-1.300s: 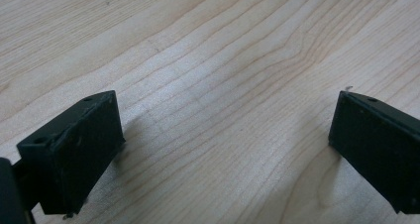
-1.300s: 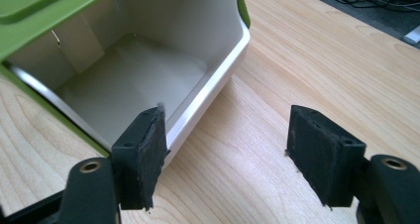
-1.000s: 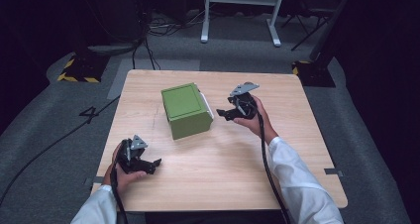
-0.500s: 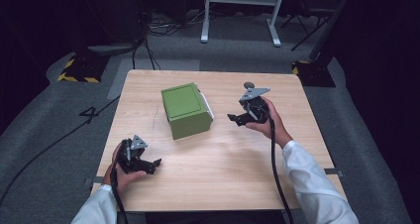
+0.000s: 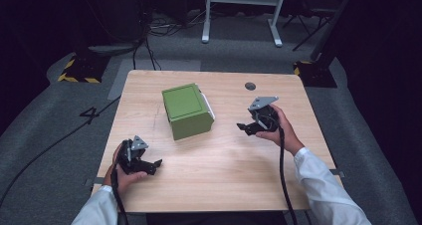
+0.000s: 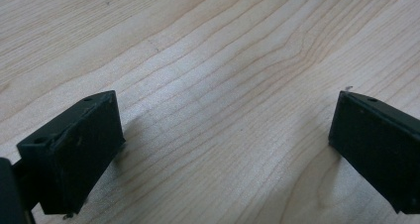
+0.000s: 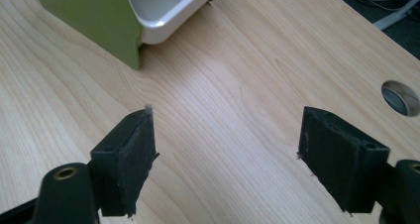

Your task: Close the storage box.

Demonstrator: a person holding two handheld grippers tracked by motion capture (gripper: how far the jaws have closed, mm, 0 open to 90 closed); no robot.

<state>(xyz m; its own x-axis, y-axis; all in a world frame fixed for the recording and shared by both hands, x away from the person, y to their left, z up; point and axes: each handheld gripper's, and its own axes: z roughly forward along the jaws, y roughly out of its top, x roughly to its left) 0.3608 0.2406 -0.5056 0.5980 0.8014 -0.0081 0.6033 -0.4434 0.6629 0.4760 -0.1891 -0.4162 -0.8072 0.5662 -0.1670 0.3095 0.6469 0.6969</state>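
A green box (image 5: 186,110) with a white drawer part (image 5: 209,108) on its right side stands on the wooden table (image 5: 224,160), left of centre. My right gripper (image 5: 245,128) is held low to the box's right, apart from it, jaws wide open and empty. In the right gripper view the green box (image 7: 94,16) and its white drawer (image 7: 166,8) lie ahead beyond the open fingers (image 7: 130,159). My left gripper (image 5: 155,166) rests near the table's front left, open and empty, with bare wood between its fingers (image 6: 74,149).
A round cable hole (image 5: 250,86) sits in the table's far right part, also the hole (image 7: 400,97) in the right gripper view. Beyond the table are cables on grey floor, a white stand (image 5: 239,11) and yellow-black marked bases (image 5: 79,73).
My right gripper has drawn back from the box's right side toward the table's right and nearer the person, dropping lower. The left gripper has stayed put.
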